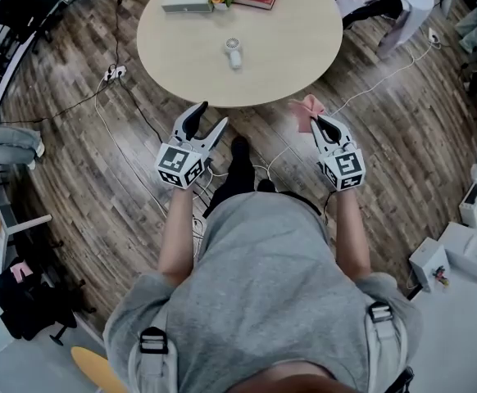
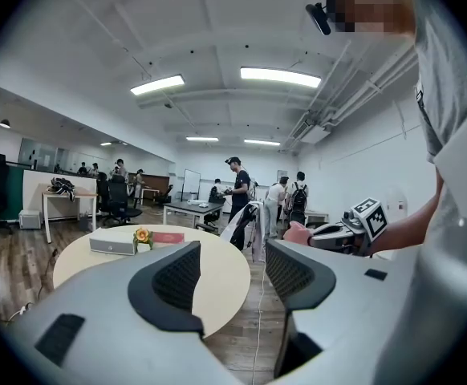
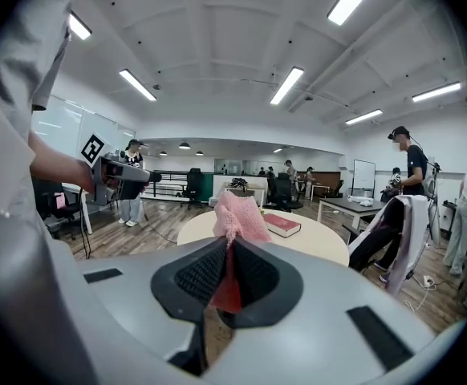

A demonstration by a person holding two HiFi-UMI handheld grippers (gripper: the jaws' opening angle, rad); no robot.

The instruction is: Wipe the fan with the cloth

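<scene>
Stage: approach, nothing wiped yet | my right gripper (image 1: 320, 126) clamps the cloth (image 1: 307, 110) | my left gripper (image 1: 211, 115) spread, empty | fan (image 1: 233, 53) lies mid-surface (image 1: 296, 56), well ahead of both.

Bright, even indoor light in all three views. Source: fluorescent ceiling strips (image 2: 278, 75), clipped to white at upper centre of both gripper views. Head view: only faint, soft shadows on the wood floor (image 1: 83, 162), and a mild sheen on the round table (image 1: 296, 56). Heavy fisheye bending at the frame edges, with black vignetted corners in the gripper views. The left gripper (image 2: 233, 247), close to the lens, is slightly soft; the background is sharp.
</scene>
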